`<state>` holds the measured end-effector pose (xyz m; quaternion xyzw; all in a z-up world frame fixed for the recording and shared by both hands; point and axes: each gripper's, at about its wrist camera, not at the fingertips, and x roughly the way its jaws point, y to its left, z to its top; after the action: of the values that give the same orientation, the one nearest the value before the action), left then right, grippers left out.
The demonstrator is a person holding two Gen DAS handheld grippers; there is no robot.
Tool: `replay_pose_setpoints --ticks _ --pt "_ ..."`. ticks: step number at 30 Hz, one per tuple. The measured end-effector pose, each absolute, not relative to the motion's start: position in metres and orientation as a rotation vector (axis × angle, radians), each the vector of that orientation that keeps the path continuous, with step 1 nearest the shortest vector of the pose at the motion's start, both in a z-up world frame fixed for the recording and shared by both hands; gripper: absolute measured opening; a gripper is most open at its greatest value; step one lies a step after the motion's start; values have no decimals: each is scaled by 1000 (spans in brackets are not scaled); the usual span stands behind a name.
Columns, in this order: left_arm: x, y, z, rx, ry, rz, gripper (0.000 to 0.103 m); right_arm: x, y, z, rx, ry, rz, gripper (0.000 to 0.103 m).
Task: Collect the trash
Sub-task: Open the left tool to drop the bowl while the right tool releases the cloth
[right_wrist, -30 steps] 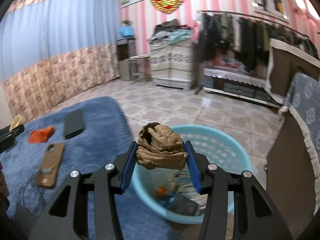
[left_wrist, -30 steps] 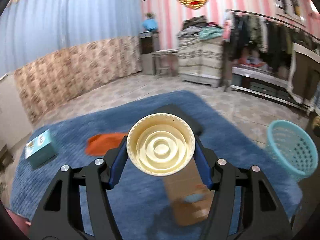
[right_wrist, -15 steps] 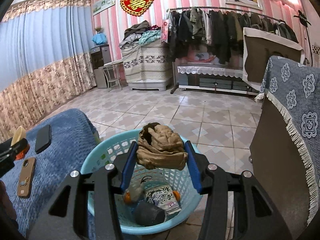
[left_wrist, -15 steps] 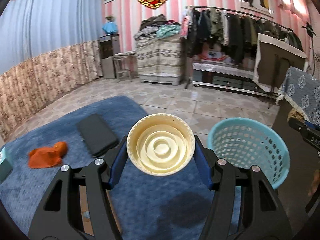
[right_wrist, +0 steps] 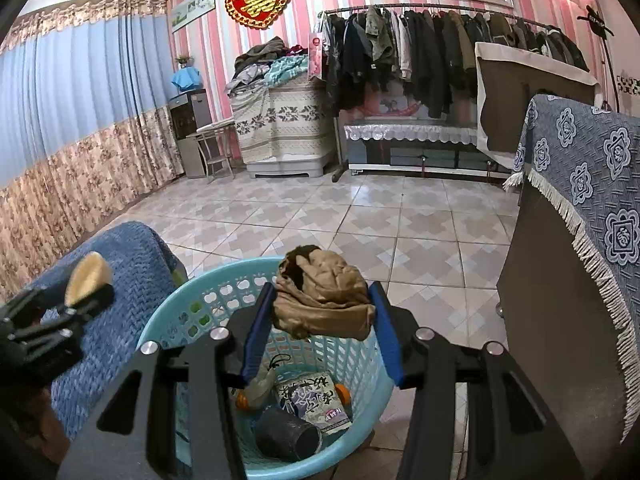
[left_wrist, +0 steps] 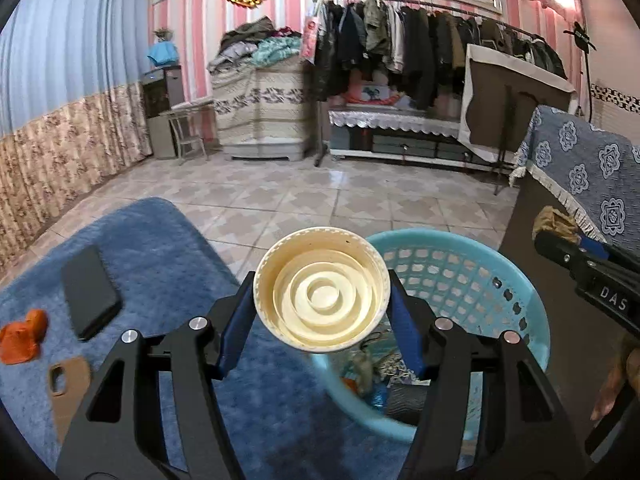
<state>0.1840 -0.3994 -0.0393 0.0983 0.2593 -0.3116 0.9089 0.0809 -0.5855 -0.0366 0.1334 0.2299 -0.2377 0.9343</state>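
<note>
My left gripper (left_wrist: 322,316) is shut on a cream paper cup (left_wrist: 320,288), its ribbed bottom facing the camera, held above the near left rim of the light blue basket (left_wrist: 520,292). My right gripper (right_wrist: 320,320) is shut on a crumpled brown paper wad (right_wrist: 320,292) and hovers over the same basket (right_wrist: 176,316). Inside the basket lie a dark cup (right_wrist: 288,436), a printed packet (right_wrist: 312,400) and orange bits. The left gripper with its cup (right_wrist: 88,276) shows at the left of the right wrist view; the right gripper (left_wrist: 560,236) shows at the right edge of the left wrist view.
A blue rug (left_wrist: 168,248) holds a black phone (left_wrist: 90,292), a brown phone case (left_wrist: 64,380) and an orange crumpled scrap (left_wrist: 22,336). A dark cabinet under a blue patterned cloth (right_wrist: 580,184) stands right of the basket. Tiled floor (right_wrist: 360,216) stretches to a clothes rack.
The left gripper swung right with the cup, from over the rug to the basket's rim. The right gripper shifted slightly further over the basket with the paper wad still held.
</note>
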Motion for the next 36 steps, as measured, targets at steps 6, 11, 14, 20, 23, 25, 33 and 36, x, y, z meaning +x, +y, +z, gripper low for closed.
replay_pose_setpoints --ticks 6,11,14,20,23,25,33,36 --pt "192 -415 -49 210 558 -680 61 89 -587 -39 274 482 -499 48" --pt "193 -430 -51 234 550 -690 61 93 -588 -44 282 491 -504 48" --pt "196 -433 -52 243 559 -699 63 93 -587 -43 280 488 -505 48" --pt "197 -424 -41 241 518 -664 85 92 -589 -44 292 491 -505 48" --pt "198 -410 -36 234 496 -620 94 94 -586 -44 287 495 -501 48" --pt "199 -399 -34 214 492 -602 96 97 -583 -44 278 499 -496 48" --pt "209 -353 -29 162 508 -509 98 108 -567 -44 239 507 -495 50" --pt "211 -335 -27 138 503 -478 98 111 -564 -44 225 513 -499 53"
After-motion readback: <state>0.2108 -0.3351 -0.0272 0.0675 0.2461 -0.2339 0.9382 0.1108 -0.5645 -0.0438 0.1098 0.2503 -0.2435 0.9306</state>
